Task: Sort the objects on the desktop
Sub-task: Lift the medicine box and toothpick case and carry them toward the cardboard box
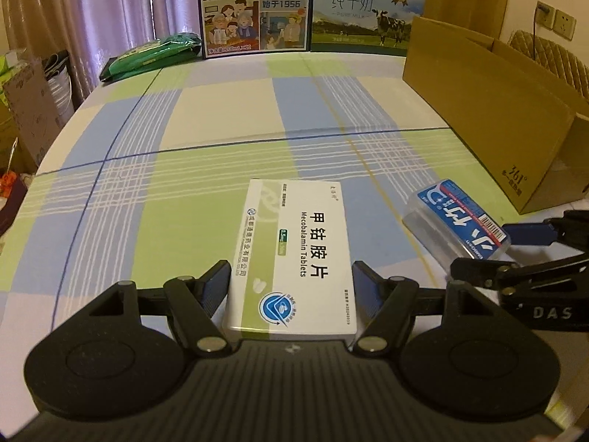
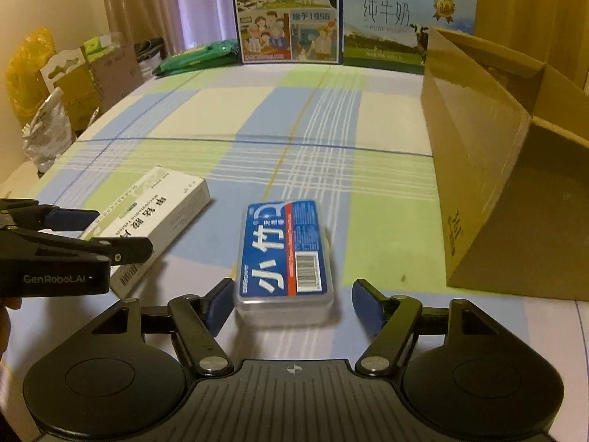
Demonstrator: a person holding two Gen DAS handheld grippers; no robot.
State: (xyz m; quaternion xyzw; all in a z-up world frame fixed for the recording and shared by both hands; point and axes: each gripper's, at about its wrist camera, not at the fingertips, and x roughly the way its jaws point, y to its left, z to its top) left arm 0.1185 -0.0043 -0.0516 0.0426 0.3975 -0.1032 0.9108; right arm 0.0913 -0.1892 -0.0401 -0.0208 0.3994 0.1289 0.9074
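the mecobalamin tablet box (image 1: 291, 258) is a flat white carton with a pale green band along one long side, black chinese lettering, the words "mecobalamin tablets" and a round blue emblem near its close end. it lies flat on the checked tabletop (image 1: 221, 118) between the fingers of the left hand-held gripper (image 1: 291, 287), whose blue pads (image 1: 217, 287) stand just off both long sides, spread and not gripping. to its right lies the toothpick case (image 2: 285, 254), a clear plastic case with a blue and red label, large white characters and a barcode. it sits flat between the fingers of the right hand-held gripper (image 2: 291, 305), also spread wide, the left pad (image 2: 221, 304) close to the case and the right pad well clear of it.

an open cardboard box (image 2: 478, 169) stands on the right of the tabletop (its flaps up, the inside not visible from either camera). two milk cartons stand at the far edge, one dark blue with a cartoon family (image 1: 254, 11), one pale with a cow (image 1: 368, 14), and a green packet (image 1: 154, 55) lies to their left.

the right wrist view alone shows the barcode end of the tablet box (image 2: 147, 221) and the yellow bag (image 2: 29, 70) and boxes beyond the tabletop's left edge. the left wrist view alone shows wall sockets (image 1: 556, 18) behind the cardboard box.
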